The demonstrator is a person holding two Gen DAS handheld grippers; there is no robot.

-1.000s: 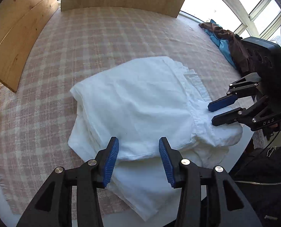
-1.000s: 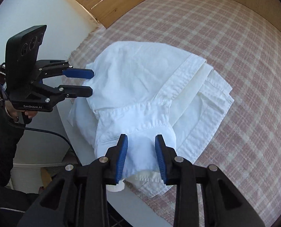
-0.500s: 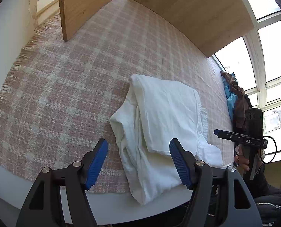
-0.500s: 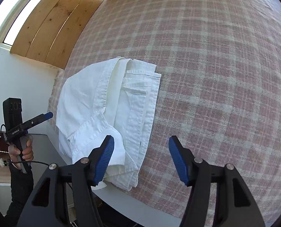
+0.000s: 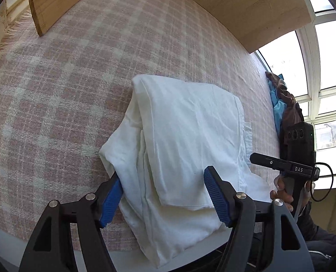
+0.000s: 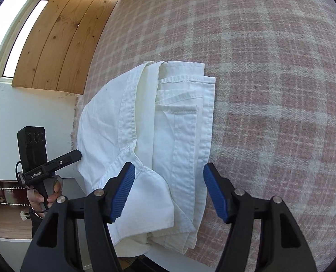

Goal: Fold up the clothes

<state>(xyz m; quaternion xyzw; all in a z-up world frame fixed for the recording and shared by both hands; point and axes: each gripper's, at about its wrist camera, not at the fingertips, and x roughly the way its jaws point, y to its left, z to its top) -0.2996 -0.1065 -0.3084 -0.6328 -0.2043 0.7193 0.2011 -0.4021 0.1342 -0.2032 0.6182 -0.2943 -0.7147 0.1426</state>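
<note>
The folded white garment (image 5: 190, 149) is lying on the pink plaid blanket (image 5: 77, 79), close to its near edge, with one end drooping over the white ledge (image 5: 127, 257) below. From the right wrist view its hems and a stitched pocket are showing in stacked layers (image 6: 181, 117) — the bundle is several folds thick.

The left gripper (image 5: 163, 199) is hovering over the near end of the garment, its jaws spread wide with the cloth lying between them; the blue pads (image 5: 215, 198) are not pressing on it, though the left-hand pad looks tucked just beside the bundle's edge. The right gripper (image 6: 168, 192) is also standing over the garment's near end, and its jaws are opening as well, with the cloth under the gap and nothing gripped.

Each gripper is showing in the other's camera, held by a hand (image 6: 43, 192) at the blanket's edge.

Further out, a heap of brown and blue clothes (image 5: 283, 99) is sitting at the blanket's far right by the window (image 5: 322, 72), well apart from the white garment. Wooden panels (image 5: 247, 4) are standing along the blanket's far side.
</note>
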